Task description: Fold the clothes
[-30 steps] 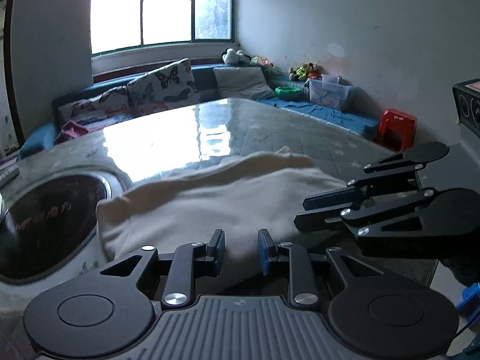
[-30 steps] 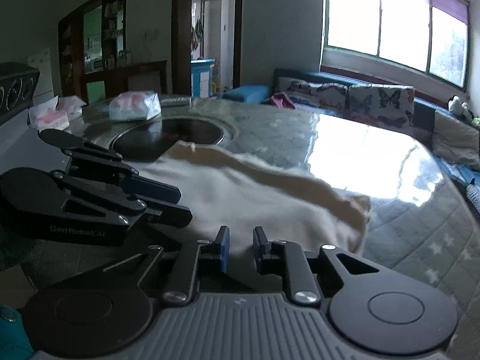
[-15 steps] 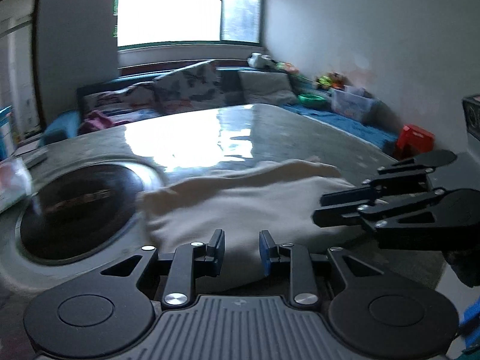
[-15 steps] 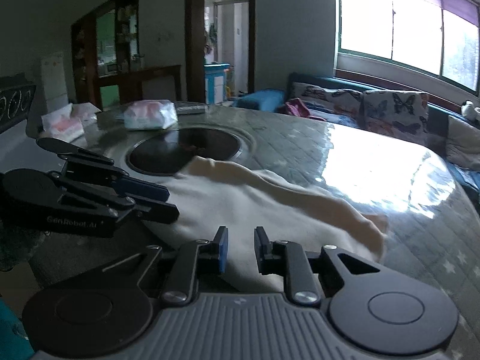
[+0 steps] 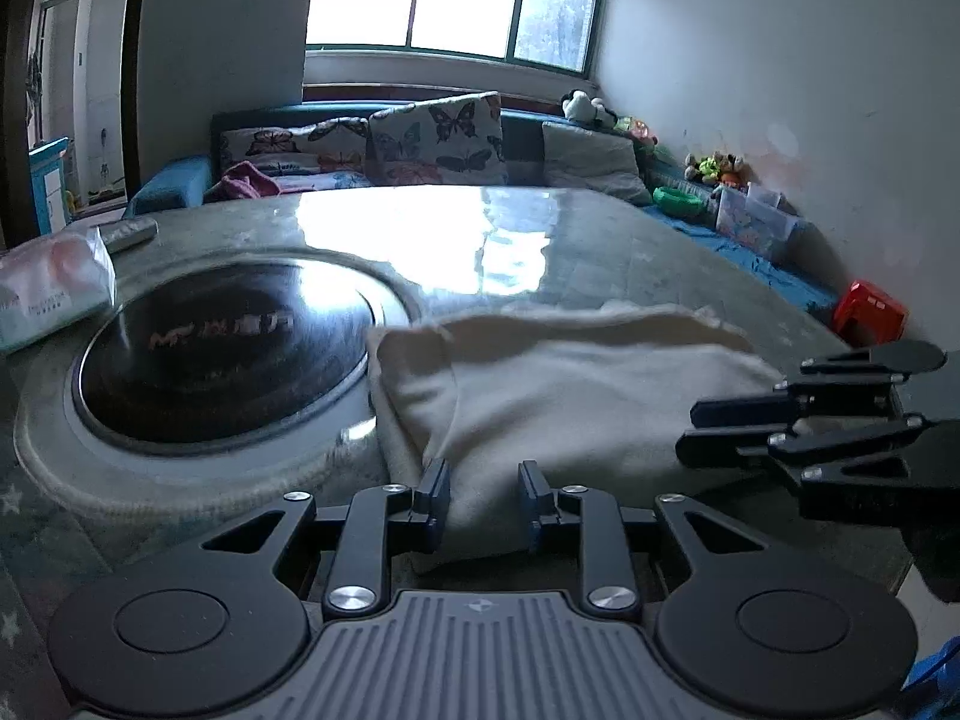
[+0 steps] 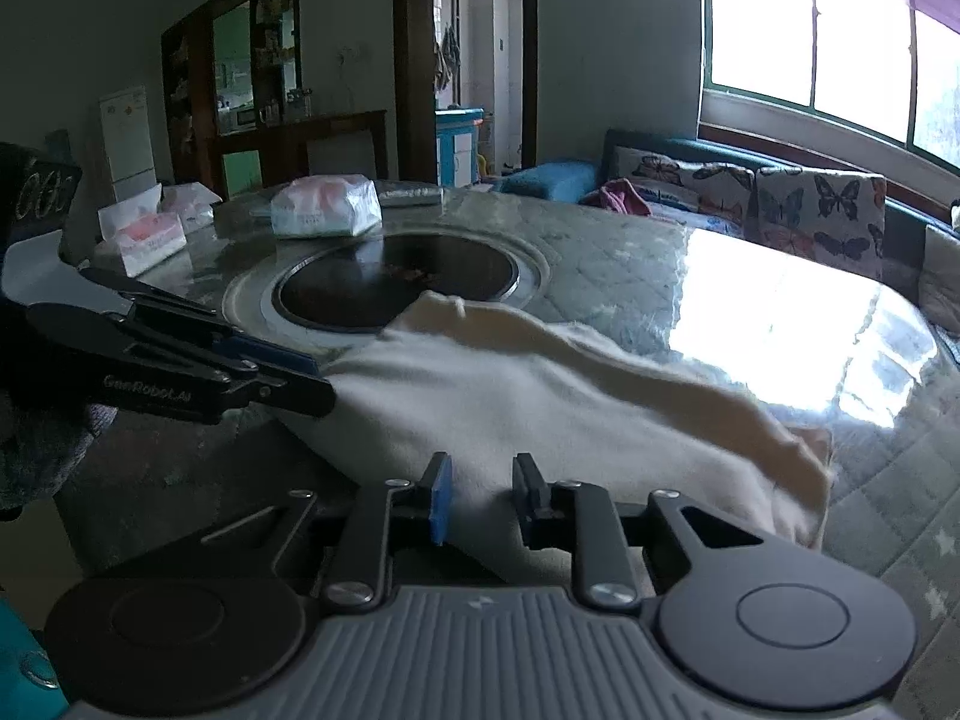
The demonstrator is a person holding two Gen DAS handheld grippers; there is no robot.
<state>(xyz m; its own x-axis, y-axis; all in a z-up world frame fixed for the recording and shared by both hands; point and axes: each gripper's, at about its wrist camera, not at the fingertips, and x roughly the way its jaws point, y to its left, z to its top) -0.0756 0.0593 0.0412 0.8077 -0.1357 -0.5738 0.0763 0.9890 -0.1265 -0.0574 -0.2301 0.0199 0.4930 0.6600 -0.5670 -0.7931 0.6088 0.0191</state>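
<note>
On the tabletop (image 5: 630, 252), both the left gripper (image 5: 483, 495) and right gripper (image 6: 480, 495) pinch the cream garment's (image 5: 570, 396) near edge; the right fingers have just been easing apart.

**A glossy table with a cloth and tissue packs on it**

A large grey-green table with a shiny patterned top (image 6: 630, 276) reflects bright window light. A round black glass cooktop in a pale ring (image 5: 222, 348) is set into its surface. A cream folded cloth garment (image 5: 570, 396) lies beside the cooktop, its corner touching the ring. A soft white tissue pack (image 6: 324, 213), a grey remote control (image 5: 129, 234) and two more tissue packs (image 6: 144, 237) lie near the far edge.
</note>
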